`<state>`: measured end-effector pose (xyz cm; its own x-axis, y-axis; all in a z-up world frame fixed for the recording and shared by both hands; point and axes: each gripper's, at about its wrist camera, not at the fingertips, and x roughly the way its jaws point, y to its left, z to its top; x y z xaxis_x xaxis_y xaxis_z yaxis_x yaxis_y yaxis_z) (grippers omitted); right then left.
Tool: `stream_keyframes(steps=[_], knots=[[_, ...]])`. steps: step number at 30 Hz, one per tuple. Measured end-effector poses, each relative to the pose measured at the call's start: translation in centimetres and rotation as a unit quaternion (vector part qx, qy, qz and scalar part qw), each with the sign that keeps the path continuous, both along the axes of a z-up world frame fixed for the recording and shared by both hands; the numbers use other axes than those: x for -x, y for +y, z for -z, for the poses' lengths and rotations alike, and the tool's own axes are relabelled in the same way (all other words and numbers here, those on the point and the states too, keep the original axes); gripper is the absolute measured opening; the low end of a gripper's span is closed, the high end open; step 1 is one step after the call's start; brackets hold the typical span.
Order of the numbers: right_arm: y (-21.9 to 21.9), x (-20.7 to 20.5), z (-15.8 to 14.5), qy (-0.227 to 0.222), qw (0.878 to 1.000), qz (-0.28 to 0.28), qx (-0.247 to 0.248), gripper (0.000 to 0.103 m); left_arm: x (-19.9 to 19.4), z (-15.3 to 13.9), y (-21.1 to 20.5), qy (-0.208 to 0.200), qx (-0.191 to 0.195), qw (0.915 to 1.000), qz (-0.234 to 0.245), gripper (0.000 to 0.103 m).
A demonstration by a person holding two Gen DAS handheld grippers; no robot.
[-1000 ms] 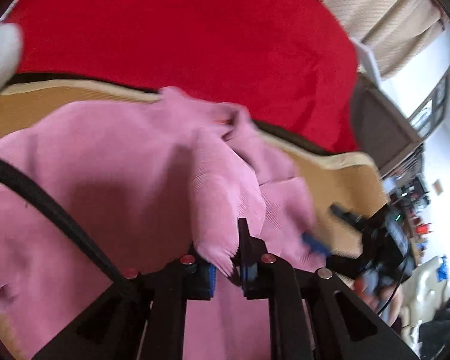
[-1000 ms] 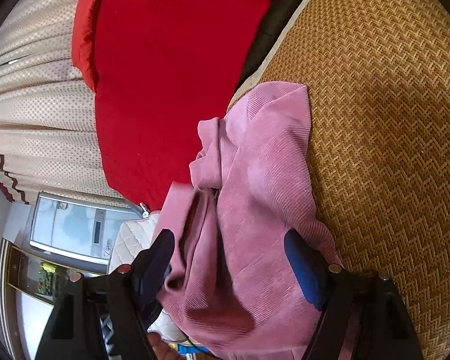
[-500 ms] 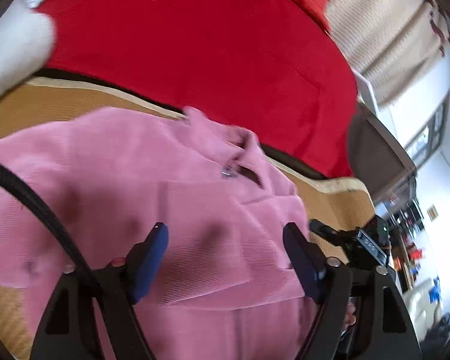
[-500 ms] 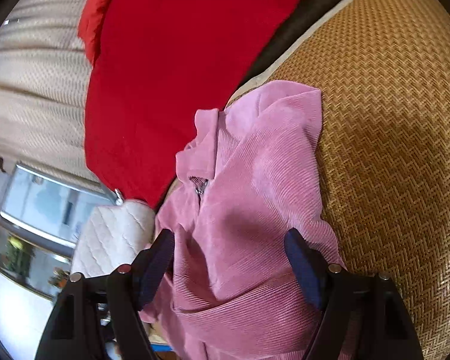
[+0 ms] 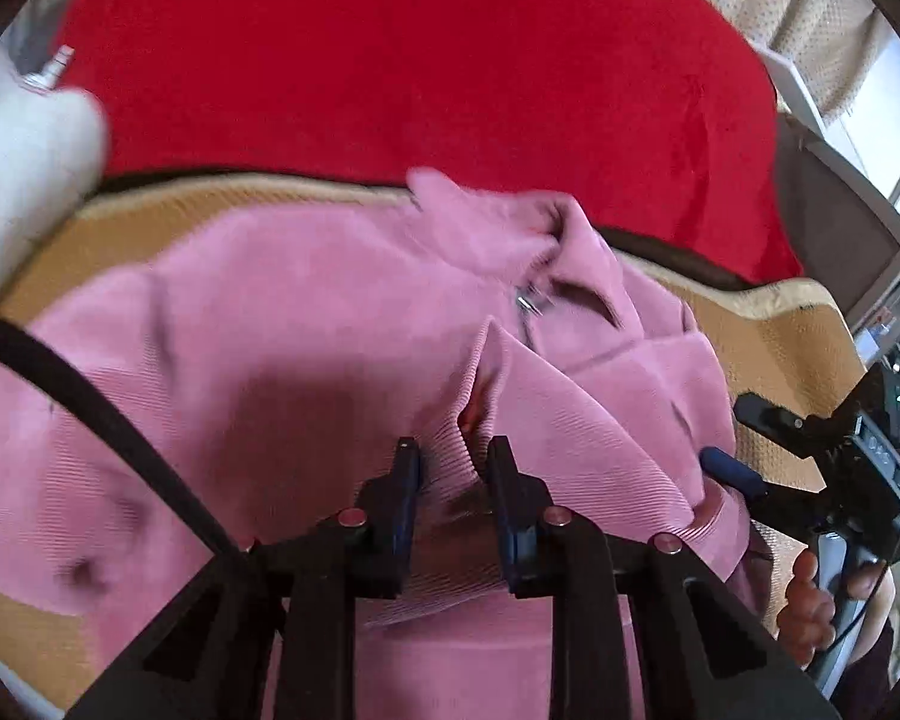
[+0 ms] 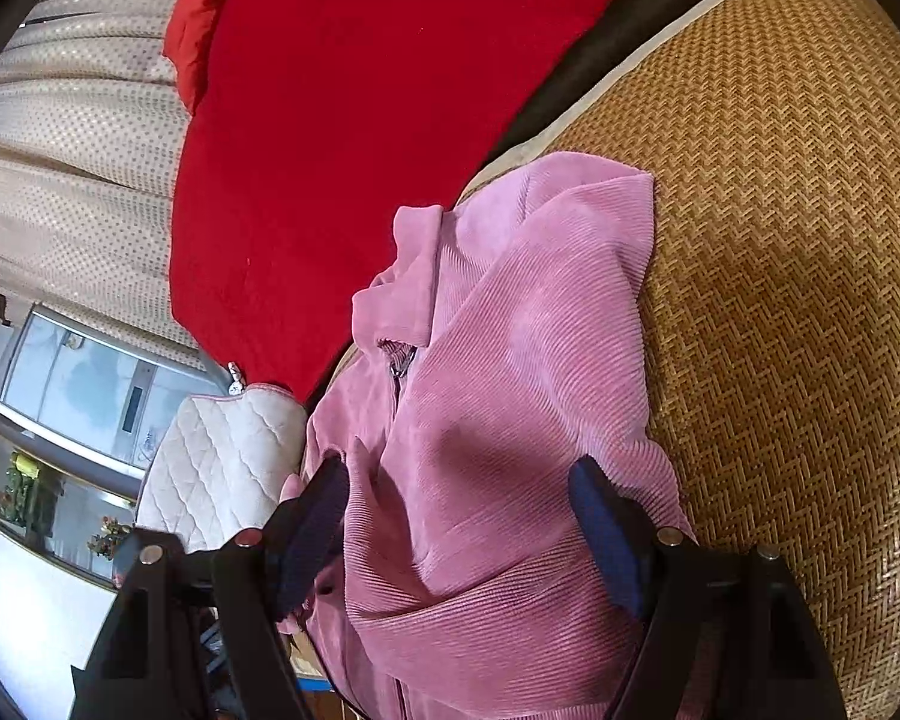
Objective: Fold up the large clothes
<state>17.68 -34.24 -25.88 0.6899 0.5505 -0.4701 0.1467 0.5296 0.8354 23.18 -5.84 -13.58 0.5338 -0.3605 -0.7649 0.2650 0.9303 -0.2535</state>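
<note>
A pink corduroy jacket (image 5: pixel 282 324) with a collar and zip lies on a woven straw mat (image 5: pixel 774 330). My left gripper (image 5: pixel 453 456) is shut on a raised ribbed fold of the jacket near its front. My right gripper (image 6: pixel 459 483) is open over the jacket (image 6: pixel 510 360), its fingers spread on either side of the fabric without pinching it. The right gripper also shows at the right edge of the left wrist view (image 5: pixel 822 462), by the jacket's side. The zip pull (image 6: pixel 399 367) sits below the collar.
A red blanket (image 5: pixel 420 60) lies beyond the mat (image 6: pixel 780 240). A white quilted cushion (image 6: pixel 222 468) sits at the mat's edge. Beige curtains (image 6: pixel 72 120) and a glass cabinet (image 6: pixel 90 396) stand behind.
My left gripper was open half a second ago and has now shut on a fold of the jacket. My right gripper stays open and has shifted slightly over the jacket.
</note>
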Motion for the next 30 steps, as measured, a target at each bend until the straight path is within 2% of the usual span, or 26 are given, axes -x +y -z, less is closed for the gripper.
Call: stream_keyframes(steps=[3, 4, 5, 7, 10, 13, 15, 17, 19, 20, 23, 25, 27, 30], knots=[[0.2, 0.1, -0.4, 0.0, 1.0, 0.0, 0.013, 0.078, 0.8, -1.6, 4.2, -0.016, 0.006, 0.9994, -0.029, 0.025], [0.4, 0.1, -0.6, -0.001, 1.0, 0.0, 0.021, 0.078, 0.9, -1.9, 6.3, -0.017, 0.01, 0.9991, -0.039, 0.032], [0.5, 0.2, -0.8, -0.004, 1.0, 0.001, 0.031, 0.078, 1.0, -2.0, 7.8, -0.017, 0.016, 0.9983, -0.054, 0.044], [1.2, 0.5, -1.8, -0.02, 0.998, 0.003, 0.062, 0.078, 1.7, -2.3, 11.2, -0.019, 0.026, 0.9956, -0.088, 0.055], [3.1, 1.2, -4.1, -0.076, 0.99, -0.011, 0.115, 0.078, 2.9, -2.6, 17.1, -0.018, 0.044, 0.987, -0.153, 0.055], [6.0, 2.0, -6.2, -0.136, 0.976, -0.037, 0.168, 0.064, 4.3, -2.3, 23.0, -0.005, 0.095, 0.9688, -0.229, 0.055], [8.5, 2.2, -6.8, -0.154, 0.964, -0.064, 0.207, 0.04, 5.6, -2.1, 26.7, -0.001, 0.111, 0.954, -0.278, 0.055], [10.6, 1.8, -6.3, -0.147, 0.958, -0.095, 0.229, 0.039, 6.6, -1.9, 28.9, -0.002, 0.106, 0.9445, -0.311, 0.056], [12.7, 0.9, -4.7, -0.11, 0.954, -0.131, 0.246, 0.039, 8.2, -1.5, 31.6, 0.005, 0.102, 0.9346, -0.341, 0.061], [13.8, 0.2, -3.3, -0.072, 0.951, -0.157, 0.257, 0.039, 8.9, -0.8, 32.6, 0.012, 0.109, 0.9279, -0.356, 0.064], [14.2, 0.4, -3.3, -0.082, 0.946, -0.157, 0.272, 0.038, 10.0, 1.5, 34.0, 0.041, 0.142, 0.9099, -0.388, 0.065], [13.4, 0.7, -3.5, -0.083, 0.953, -0.157, 0.244, 0.041, 10.5, 2.9, 34.7, 0.049, 0.166, 0.896, -0.409, 0.065], [12.3, 0.8, -3.6, -0.083, 0.962, -0.143, 0.217, 0.053, 10.5, 4.0, 35.0, 0.041, 0.185, 0.8846, -0.426, 0.067], [11.1, 1.1, -4.0, -0.092, 0.965, -0.122, 0.213, 0.054, 9.7, 5.8, 35.1, 0.031, 0.183, 0.8744, -0.448, 0.068]])
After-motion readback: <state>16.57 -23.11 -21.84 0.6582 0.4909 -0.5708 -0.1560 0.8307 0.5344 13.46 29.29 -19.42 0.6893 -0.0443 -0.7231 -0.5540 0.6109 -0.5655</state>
